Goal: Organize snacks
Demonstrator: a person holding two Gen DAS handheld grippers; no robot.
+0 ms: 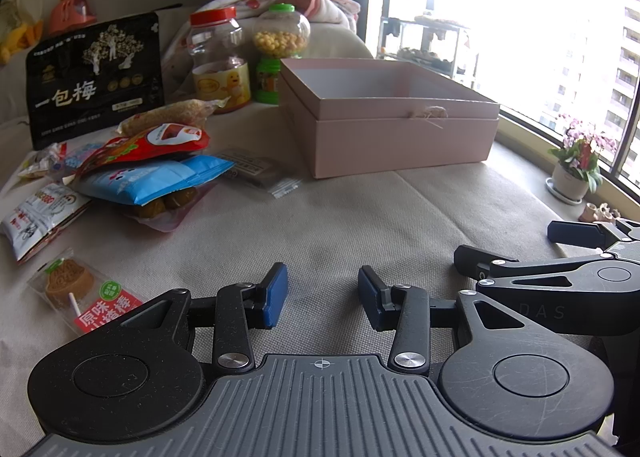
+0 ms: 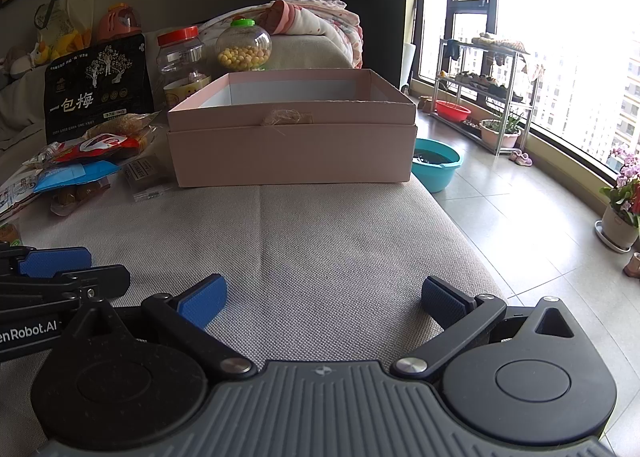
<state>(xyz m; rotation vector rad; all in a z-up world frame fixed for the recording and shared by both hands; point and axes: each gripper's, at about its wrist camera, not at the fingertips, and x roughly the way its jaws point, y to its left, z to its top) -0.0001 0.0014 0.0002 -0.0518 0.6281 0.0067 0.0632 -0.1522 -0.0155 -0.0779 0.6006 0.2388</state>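
Both my left gripper [image 1: 322, 295] and right gripper [image 2: 323, 303] hang empty with jaws parted over the beige sofa cushion [image 2: 340, 225], so I'd take the loose top packets from the snack pile [image 1: 140, 161] left of the open pink box [image 2: 292, 129], window glare alongside.
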